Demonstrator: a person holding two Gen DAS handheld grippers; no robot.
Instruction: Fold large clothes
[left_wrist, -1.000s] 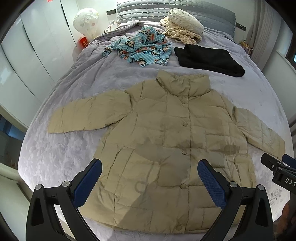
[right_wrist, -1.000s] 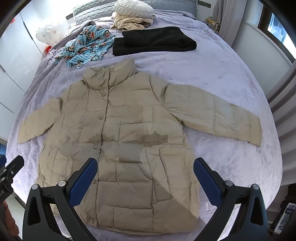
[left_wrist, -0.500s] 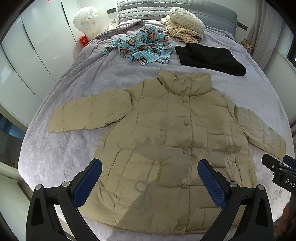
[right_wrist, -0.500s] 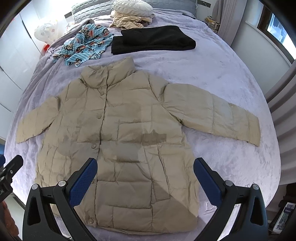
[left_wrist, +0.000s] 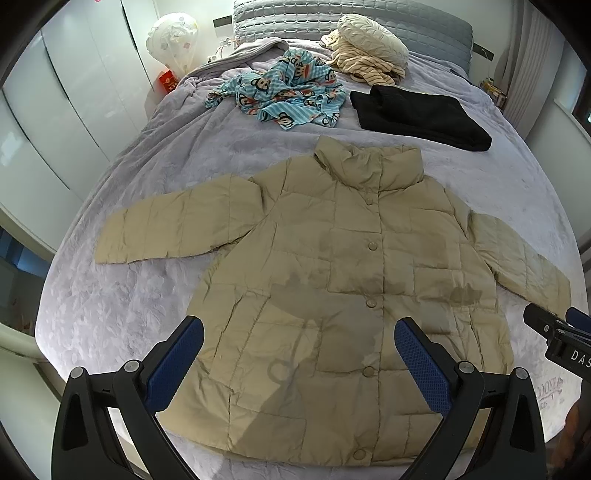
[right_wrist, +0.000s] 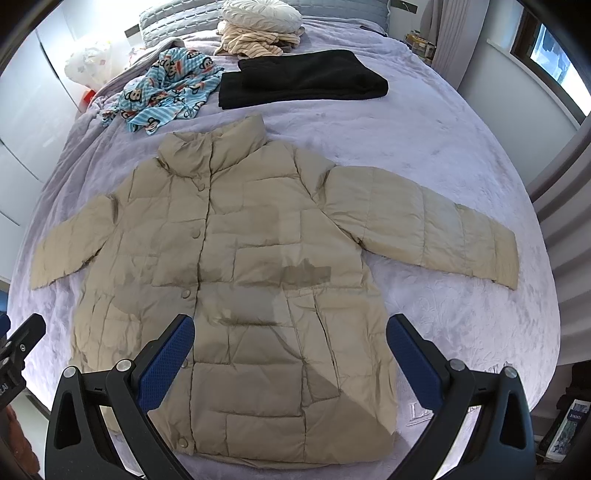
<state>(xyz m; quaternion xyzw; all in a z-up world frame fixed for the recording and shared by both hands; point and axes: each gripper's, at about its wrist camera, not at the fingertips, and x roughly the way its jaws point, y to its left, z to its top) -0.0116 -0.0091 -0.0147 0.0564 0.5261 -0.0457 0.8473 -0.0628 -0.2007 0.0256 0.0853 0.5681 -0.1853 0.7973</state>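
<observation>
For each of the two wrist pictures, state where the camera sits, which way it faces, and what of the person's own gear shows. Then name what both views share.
Left wrist: sits over the jacket's hem, left of centre, facing the headboard; the open left gripper frames the beige jacket, with the right gripper at the right edge.
Right wrist: sits over the hem, right of centre, facing the same way; the open right gripper shows, with part of the left at the left edge.
Shared: the jacket, black garment, monkey-print cloth and bed.
</observation>
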